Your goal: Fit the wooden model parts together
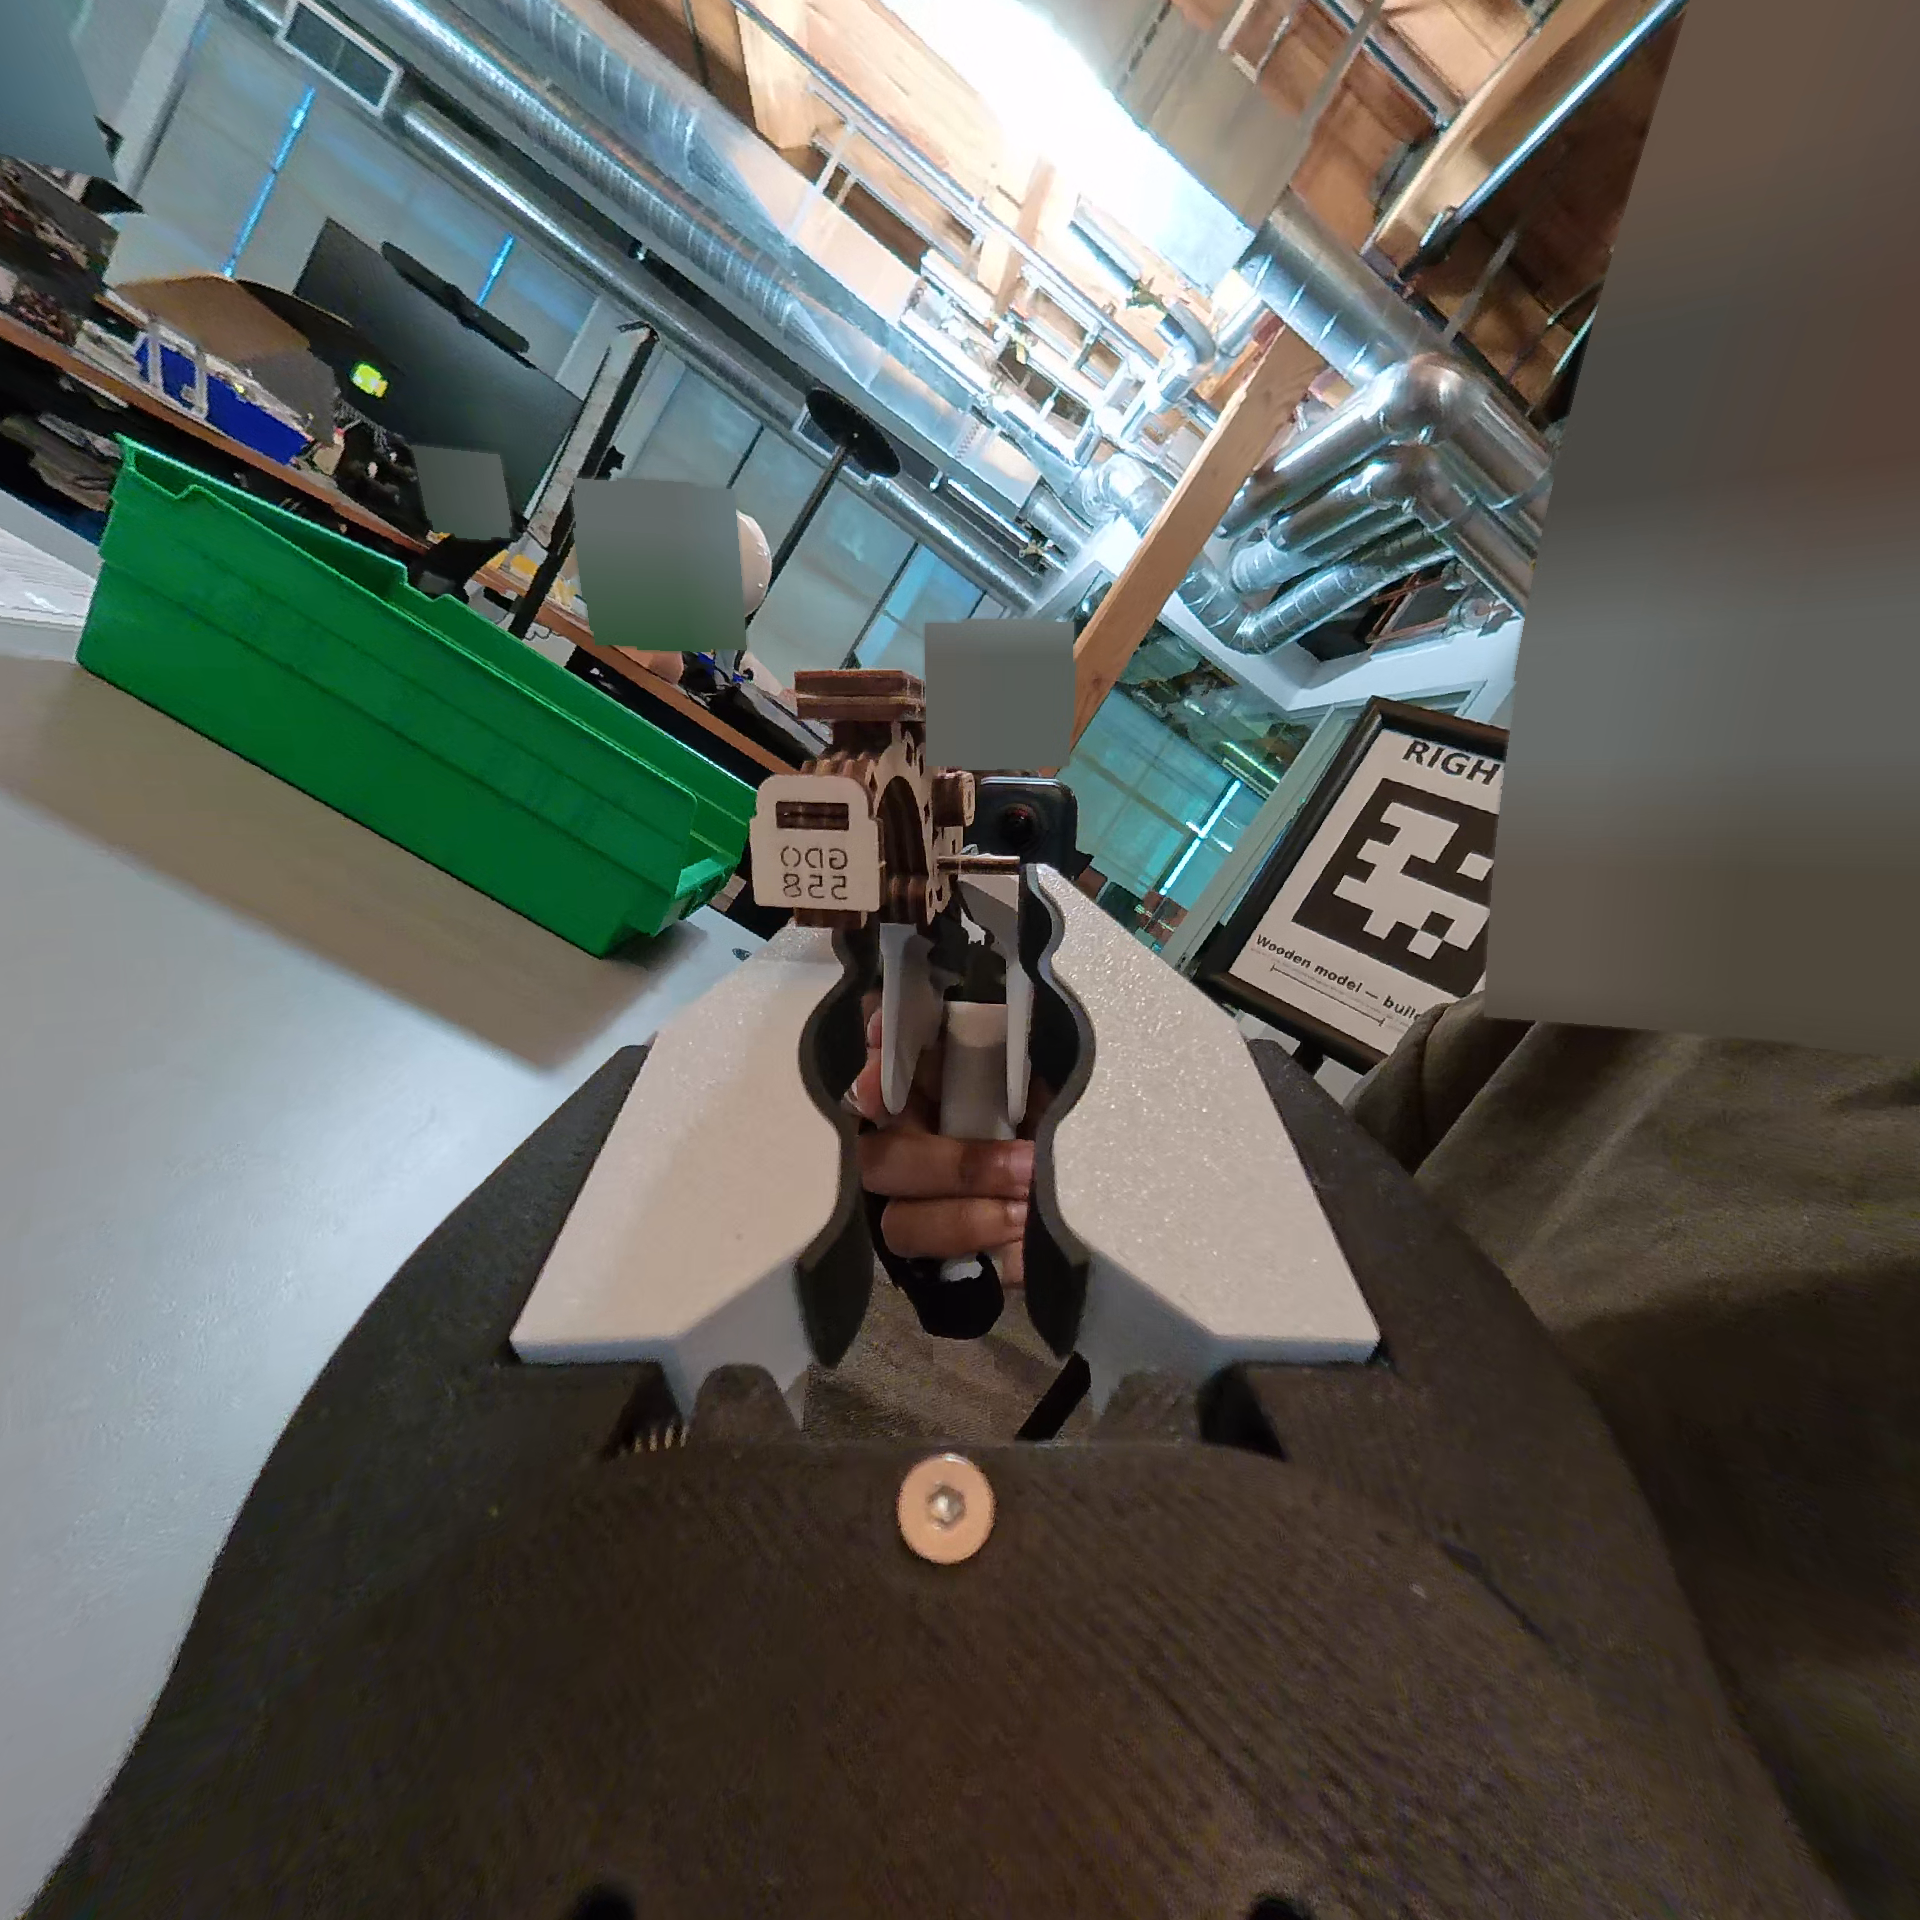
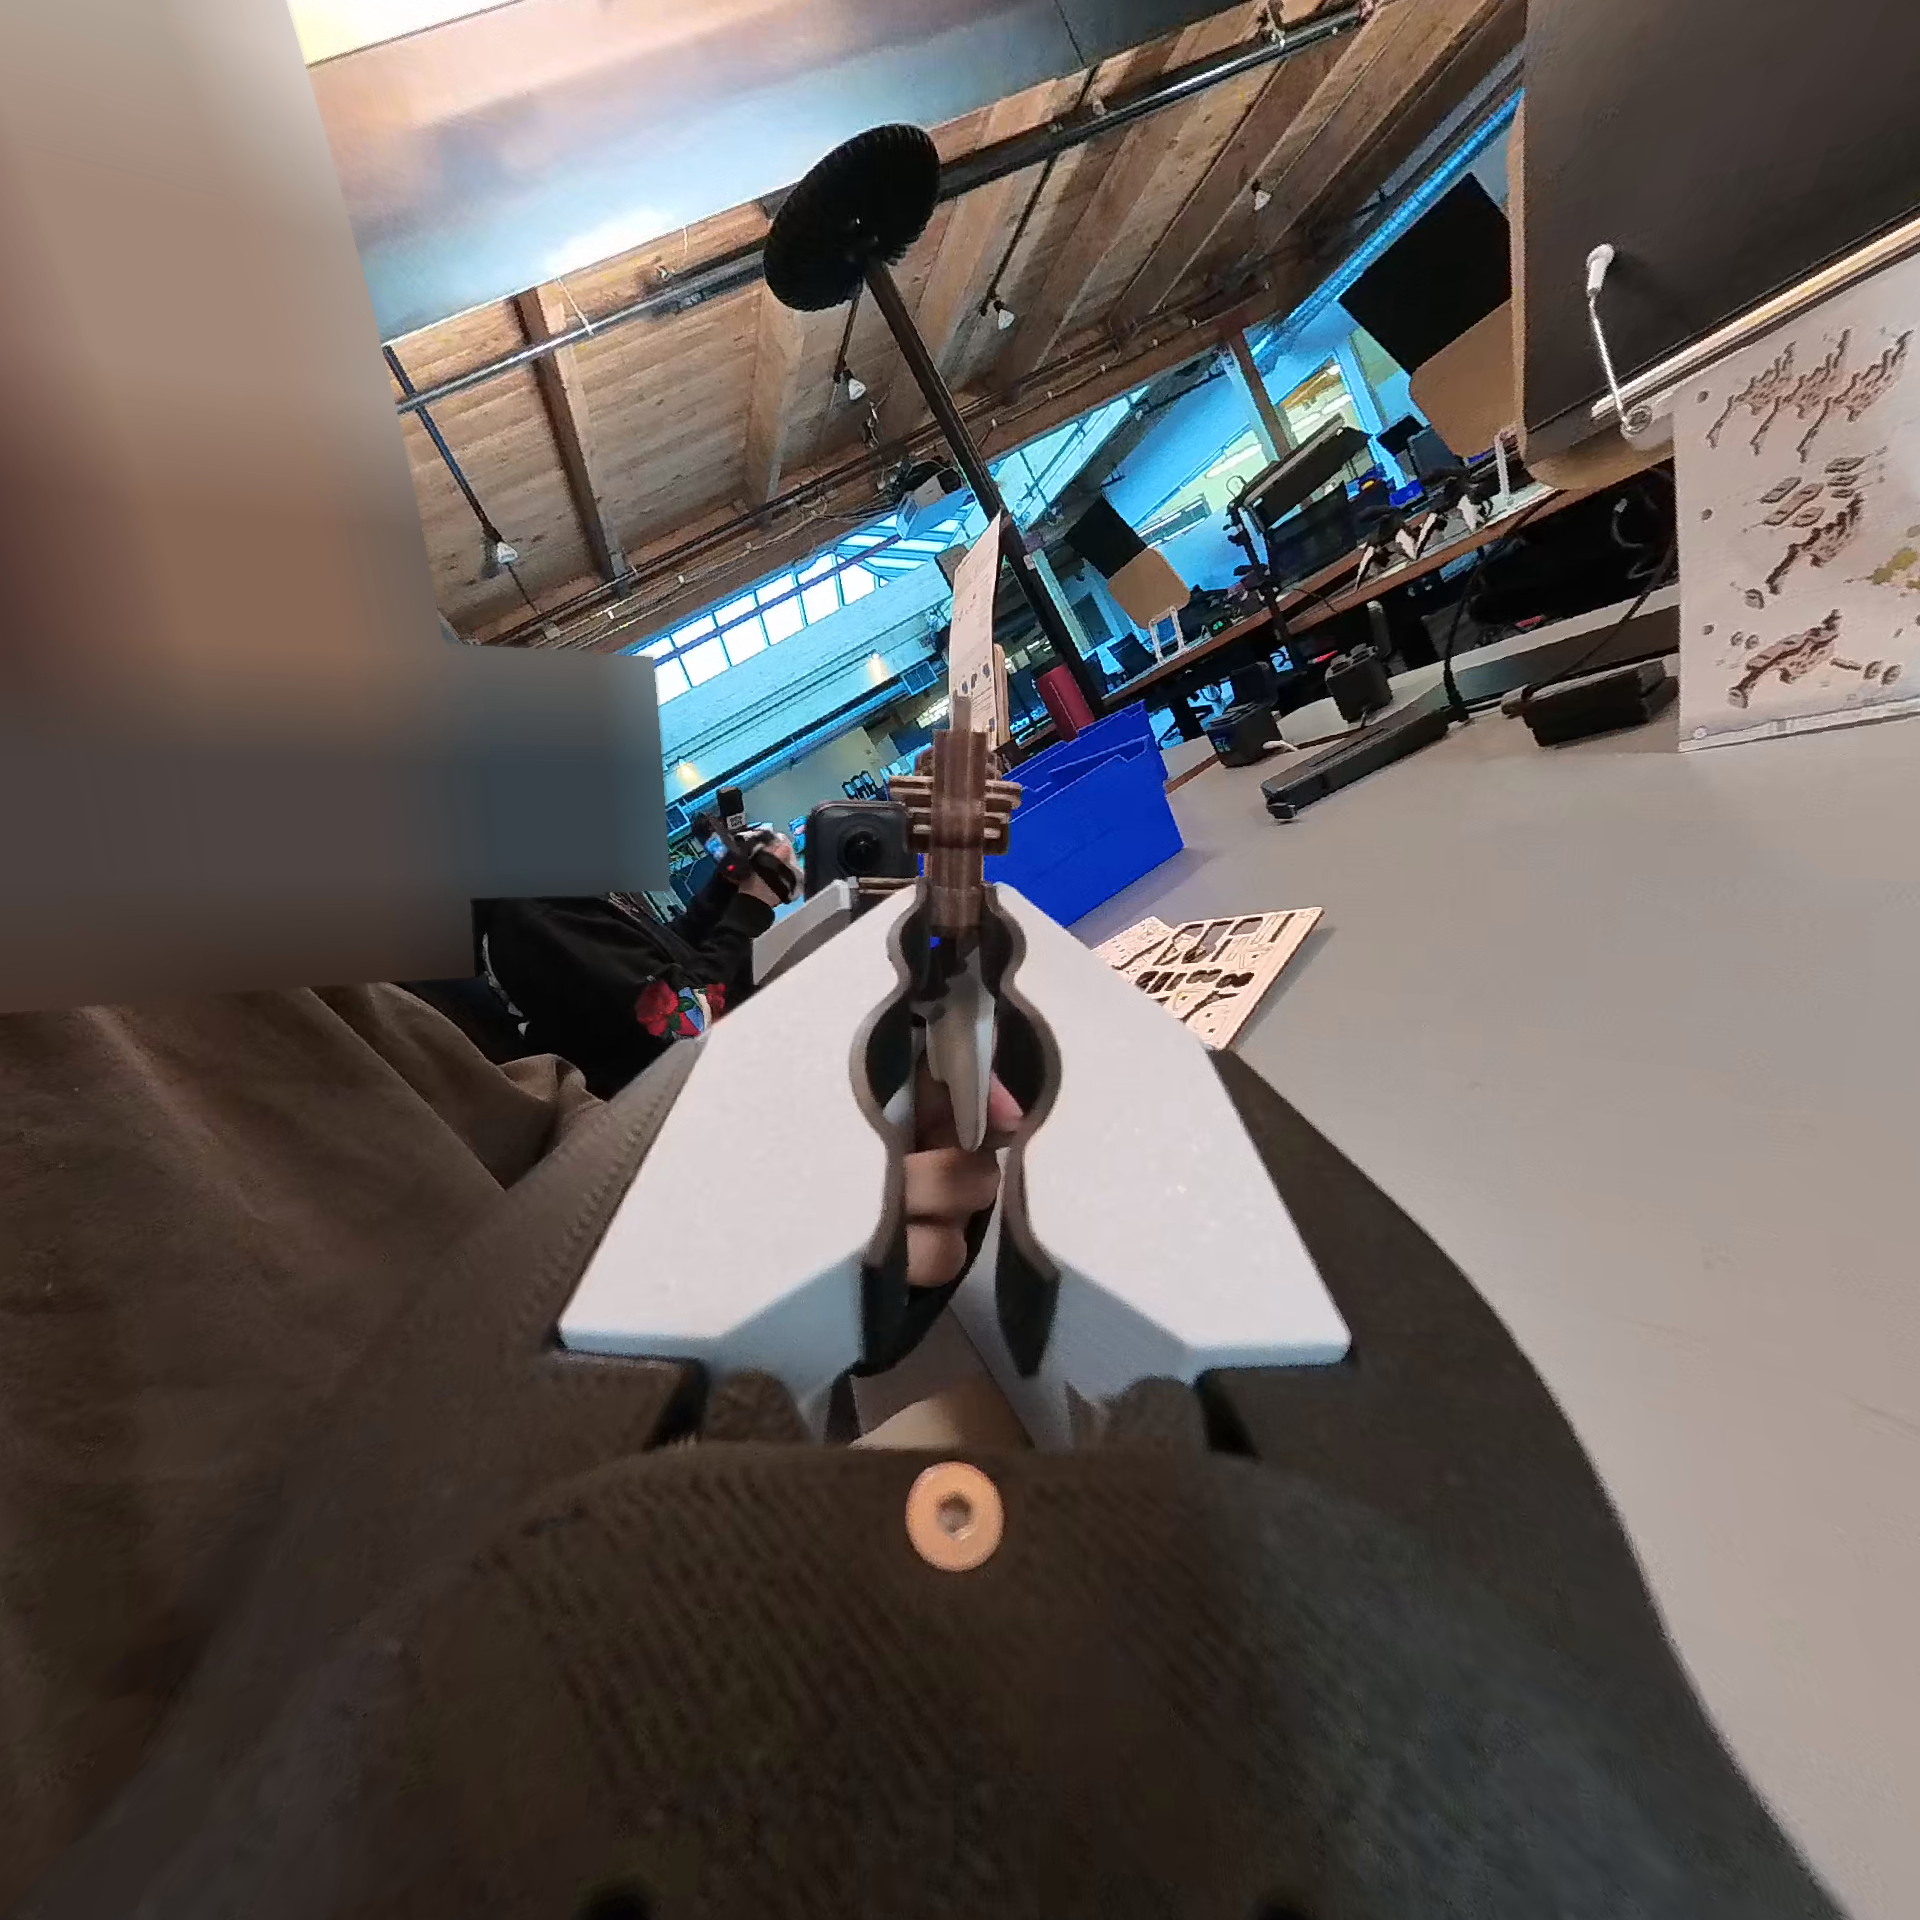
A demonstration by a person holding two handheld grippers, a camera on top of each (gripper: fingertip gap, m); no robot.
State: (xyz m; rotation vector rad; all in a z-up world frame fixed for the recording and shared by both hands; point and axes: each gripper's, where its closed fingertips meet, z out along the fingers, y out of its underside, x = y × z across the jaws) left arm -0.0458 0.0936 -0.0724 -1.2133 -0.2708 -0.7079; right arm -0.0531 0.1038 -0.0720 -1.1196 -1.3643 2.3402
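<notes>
The right grey two-finger gripper point(image 2: 954, 904) pinches the brown layered wooden model point(image 2: 954, 805) aloft while the left gripper point(image 1: 940, 914), jaws narrowly parted, closes in, so fitting seems underway and calls for careful alignment.

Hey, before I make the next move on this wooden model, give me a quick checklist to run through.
1. Right gripper shut on the wooden model: ok.
2. Left gripper gripping the model: cannot tell.
3. Small pin on the model's side fully seated: cannot tell.
4. Parts sheet flat on the table: ok.
5. Green bin clear of both grippers: ok.
</notes>
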